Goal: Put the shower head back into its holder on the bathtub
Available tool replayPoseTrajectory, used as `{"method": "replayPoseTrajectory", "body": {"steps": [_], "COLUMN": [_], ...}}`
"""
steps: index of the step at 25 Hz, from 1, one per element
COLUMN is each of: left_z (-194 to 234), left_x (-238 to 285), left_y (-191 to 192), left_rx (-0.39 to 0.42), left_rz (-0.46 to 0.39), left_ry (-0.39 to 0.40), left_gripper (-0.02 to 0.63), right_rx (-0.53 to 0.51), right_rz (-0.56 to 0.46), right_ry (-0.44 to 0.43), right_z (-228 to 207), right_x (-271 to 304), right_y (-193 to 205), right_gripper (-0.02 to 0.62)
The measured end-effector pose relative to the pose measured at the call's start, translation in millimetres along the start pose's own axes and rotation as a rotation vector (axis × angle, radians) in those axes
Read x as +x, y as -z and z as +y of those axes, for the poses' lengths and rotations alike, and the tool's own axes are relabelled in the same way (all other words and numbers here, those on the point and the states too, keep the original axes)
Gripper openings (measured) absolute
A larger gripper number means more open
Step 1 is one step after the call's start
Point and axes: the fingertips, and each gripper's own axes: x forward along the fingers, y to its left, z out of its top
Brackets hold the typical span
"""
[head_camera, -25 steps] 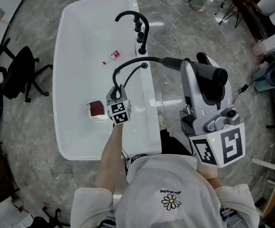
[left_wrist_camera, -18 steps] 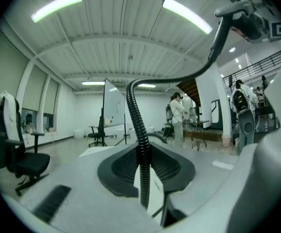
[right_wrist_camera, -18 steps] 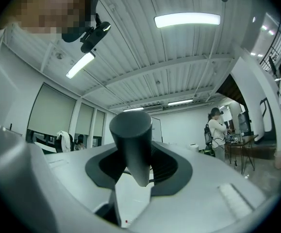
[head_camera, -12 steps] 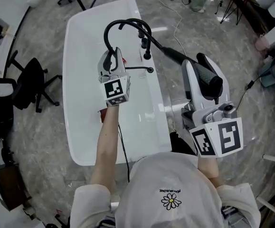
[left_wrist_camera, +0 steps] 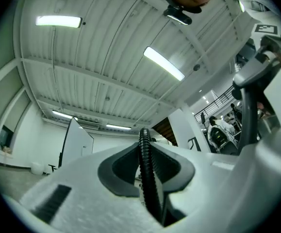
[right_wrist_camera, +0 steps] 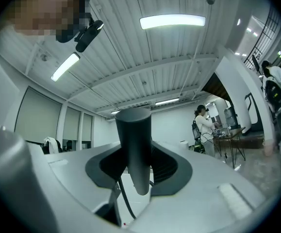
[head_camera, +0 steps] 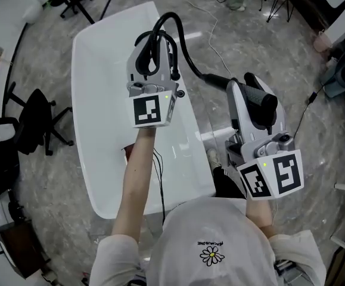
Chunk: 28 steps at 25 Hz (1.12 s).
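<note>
**Shower head and hose both held up by the tub**

Left gripper (head_camera: pixel 153 43): fingers clamped on the black ribbed hose (left_wrist_camera: pixel 147 178), just tightened slightly, held above the white bathtub (head_camera: pixel 95 112). Right gripper (head_camera: pixel 246 94): fingers shut around the shower head (right_wrist_camera: pixel 134 144) handle, right of the tub's rim. Floor (head_camera: pixel 47 177) is grey marbled stone with a cable (head_camera: pixel 220 40) on it. Black office chair (head_camera: pixel 35 115) stands left of the tub. Ribbed white ceiling (left_wrist_camera: pixel 106 57) with strip lights.
</note>
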Motion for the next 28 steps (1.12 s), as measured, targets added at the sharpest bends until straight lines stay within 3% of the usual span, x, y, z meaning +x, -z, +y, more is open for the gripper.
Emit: {"method": "replayPoseTrajectory", "body": {"steps": [6,12,18,28], "left_z": [-31.4,-30.9,-20.0,-19.0], "left_x": [-2.7,28.6,61.8,57.3], "left_y": [65.4,61.7,81.4,177.0], "left_rx": [-0.026,-0.011,-0.012,-0.038], "left_rz": [0.13,0.084,0.057,0.21], "left_ry": [0.046,0.061,0.042,-0.007], "left_gripper": [0.054,0.054,0.054,0.054], "right_rx": [0.014,0.022,-0.006,0.027], "right_rz": [0.04,0.048,0.064,0.155], "right_ry": [0.023,0.045,0.041,0.058], "right_z": [-23.5,-40.9,-55.7,-103.9], "right_x": [4.3,13.6,29.9,53.5], "right_y": [20.5,25.4,37.5,83.1], "right_gripper": [0.133,0.133,0.133,0.133]}}
